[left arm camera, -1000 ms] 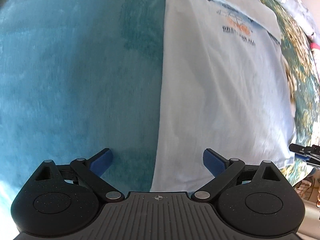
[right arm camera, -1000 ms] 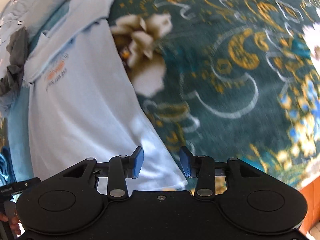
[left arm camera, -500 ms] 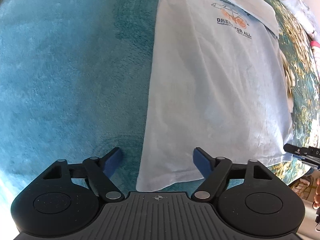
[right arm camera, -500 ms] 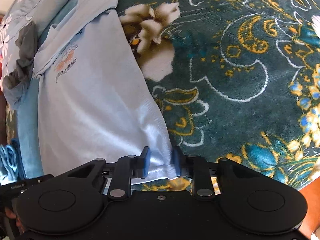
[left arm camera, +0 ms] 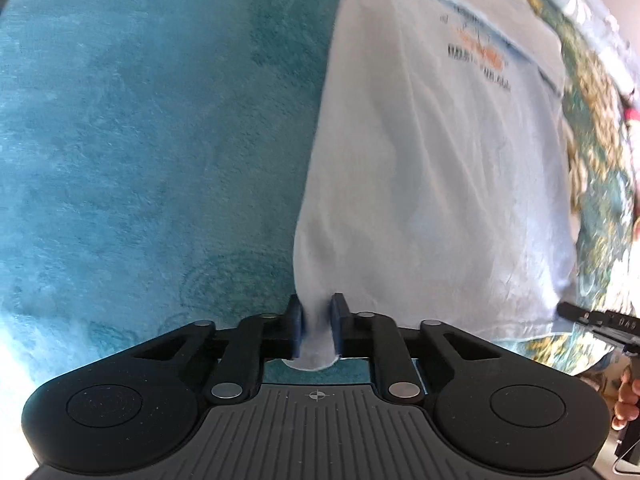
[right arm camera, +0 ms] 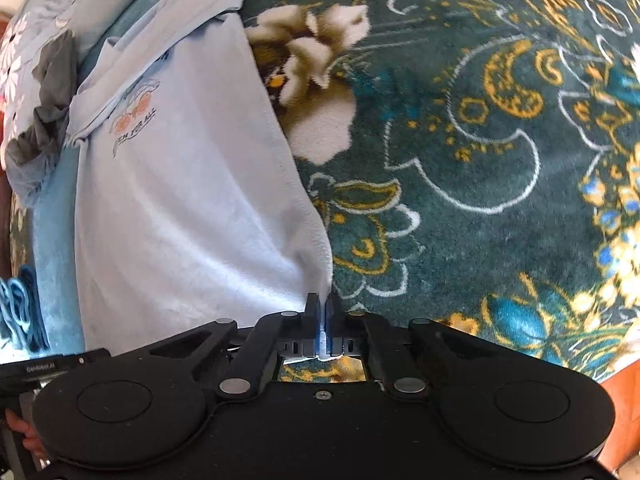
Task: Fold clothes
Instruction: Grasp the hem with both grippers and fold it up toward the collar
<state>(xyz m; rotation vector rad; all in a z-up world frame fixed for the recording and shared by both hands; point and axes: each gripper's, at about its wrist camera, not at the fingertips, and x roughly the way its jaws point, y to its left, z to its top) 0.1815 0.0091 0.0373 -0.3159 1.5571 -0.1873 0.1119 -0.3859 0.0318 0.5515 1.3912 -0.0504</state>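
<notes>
A pale blue T-shirt with an orange and dark chest print lies flat, its hem toward me. My left gripper is closing its jaws on the hem's left corner, and the cloth is bunched and pinched between the blue pads. In the right wrist view the same T-shirt fills the left half. My right gripper is closing tight on the hem's right corner, with a thin fold of cloth squeezed between its pads. Both corners are pulled up a little from the bedding.
A plain teal blanket lies left of the shirt, and a dark green floral blanket lies to its right. A grey garment and pale flowered cloth sit beyond the collar. Folded blue fabric is at the left edge.
Both grippers went from open to closed on the shirt's bottom corners. The left corner is now gathered into the left jaws, and the cloth near each corner has lifted and wrinkled.
</notes>
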